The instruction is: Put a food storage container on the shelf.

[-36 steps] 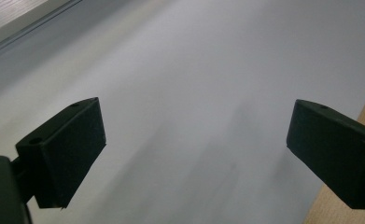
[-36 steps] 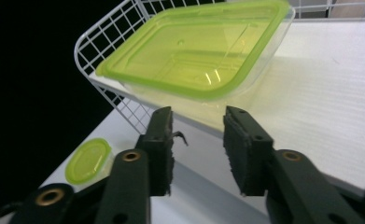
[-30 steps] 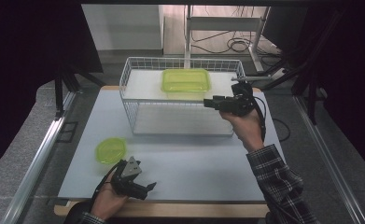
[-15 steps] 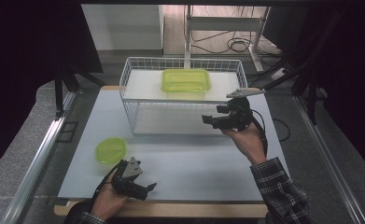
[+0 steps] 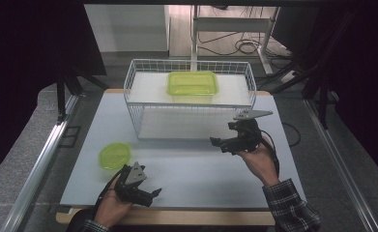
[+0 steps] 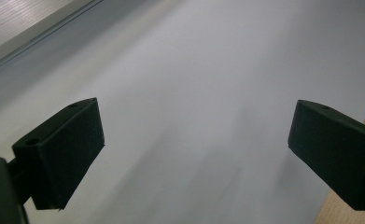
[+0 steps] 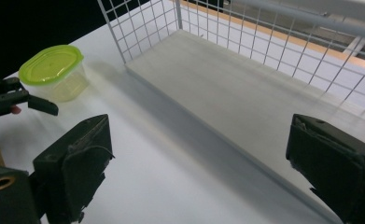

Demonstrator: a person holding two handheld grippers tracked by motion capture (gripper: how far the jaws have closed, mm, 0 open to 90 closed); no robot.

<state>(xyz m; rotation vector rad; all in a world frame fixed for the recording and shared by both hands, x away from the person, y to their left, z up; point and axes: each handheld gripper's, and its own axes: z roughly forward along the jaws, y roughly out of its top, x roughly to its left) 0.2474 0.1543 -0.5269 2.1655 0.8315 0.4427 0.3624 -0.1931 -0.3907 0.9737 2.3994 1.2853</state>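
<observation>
Small green lidded tub [image 5: 114, 155] sits at the counter's [image 5: 201, 164] near left, just beyond the left tool [image 5: 152, 193], whose jaws gape empty. Right tool [image 5: 220, 143], jaws just opened with nothing between, hangs before the wire basket [image 5: 138, 121] holding a larger tub [image 5: 192, 83]. Best approach: straddle the lid squarely. No writing legible.

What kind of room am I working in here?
Likely a lab or recording workbench: a pale grey tabletop edged by aluminium rails, loose cables on the floor behind, and dark curtains at both sides.
</observation>
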